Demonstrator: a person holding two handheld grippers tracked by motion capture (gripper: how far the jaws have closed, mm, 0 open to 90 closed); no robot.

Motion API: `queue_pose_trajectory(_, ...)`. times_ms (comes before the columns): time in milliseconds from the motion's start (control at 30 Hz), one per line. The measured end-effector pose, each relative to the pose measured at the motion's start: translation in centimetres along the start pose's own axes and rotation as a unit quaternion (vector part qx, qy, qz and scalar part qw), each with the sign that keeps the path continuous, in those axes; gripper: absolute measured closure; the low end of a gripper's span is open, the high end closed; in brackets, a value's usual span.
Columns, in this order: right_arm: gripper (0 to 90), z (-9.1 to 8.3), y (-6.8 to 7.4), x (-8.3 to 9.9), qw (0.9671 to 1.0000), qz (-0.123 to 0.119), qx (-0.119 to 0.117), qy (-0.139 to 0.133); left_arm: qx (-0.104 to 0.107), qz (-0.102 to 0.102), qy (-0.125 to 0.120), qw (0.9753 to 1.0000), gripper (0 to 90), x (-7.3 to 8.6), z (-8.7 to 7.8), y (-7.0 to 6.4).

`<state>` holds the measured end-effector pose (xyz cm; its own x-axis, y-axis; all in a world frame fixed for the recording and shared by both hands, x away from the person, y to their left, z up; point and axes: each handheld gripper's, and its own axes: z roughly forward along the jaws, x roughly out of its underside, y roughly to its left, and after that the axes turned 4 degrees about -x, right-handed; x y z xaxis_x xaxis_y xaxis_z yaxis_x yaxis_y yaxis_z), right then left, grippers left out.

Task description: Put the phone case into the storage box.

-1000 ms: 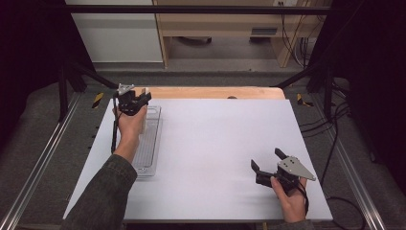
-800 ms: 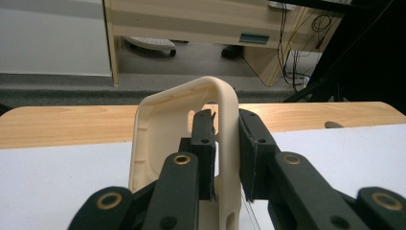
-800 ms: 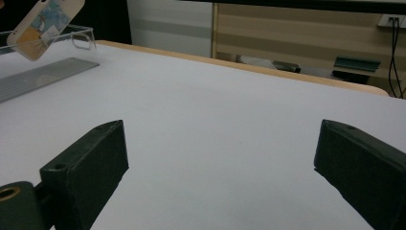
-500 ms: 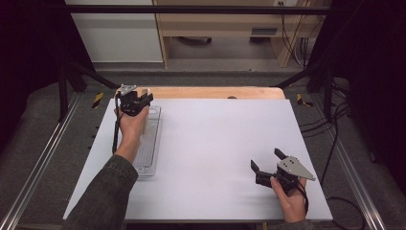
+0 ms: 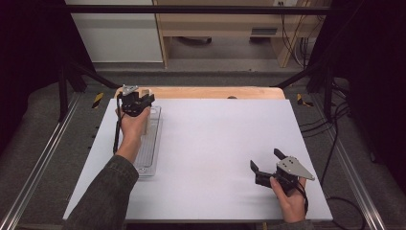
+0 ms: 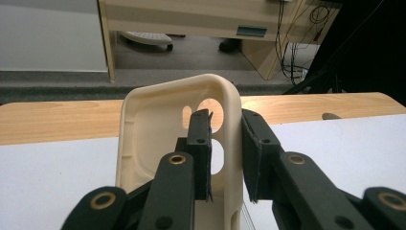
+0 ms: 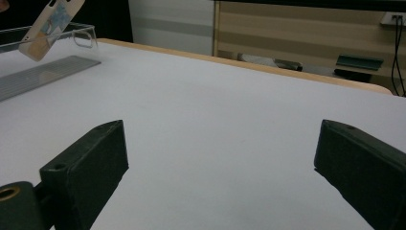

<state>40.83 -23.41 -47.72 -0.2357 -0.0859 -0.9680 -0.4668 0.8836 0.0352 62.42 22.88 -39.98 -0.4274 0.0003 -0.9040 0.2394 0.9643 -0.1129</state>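
Note:
My left gripper (image 5: pixel 136 101) is at the far left of the table, raised over the far end of a clear plastic tray (image 5: pixel 148 153). It is shut on a cream phone case (image 6: pixel 158 124): in the left gripper view, the jaws pinch the case's right side wall just beside the camera cut-outs. The case (image 5: pixel 153 120) hangs down towards the tray. From the right gripper view the case (image 7: pixel 50 24) shows tilted above the tray (image 7: pixel 48 72). My right gripper (image 5: pixel 265 159) rests low near the front right of the table, open, with bare white table between its jaws (image 7: pixel 220 143).
The white tabletop (image 5: pixel 215 139) ends in a wooden strip (image 5: pixel 206 92) along its far edge. Metal rails run down both sides of the table. Wooden furniture and cables stand on the floor beyond.

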Motion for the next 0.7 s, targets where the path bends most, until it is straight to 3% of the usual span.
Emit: queue_pose_trajectory(700, 4.3, 0.15, 0.10, 0.07, 1.0000, 0.002, -0.002, 0.002, 0.003, -0.004, 0.003, 1.0000, 73.3, 0.50, 0.25, -0.04)
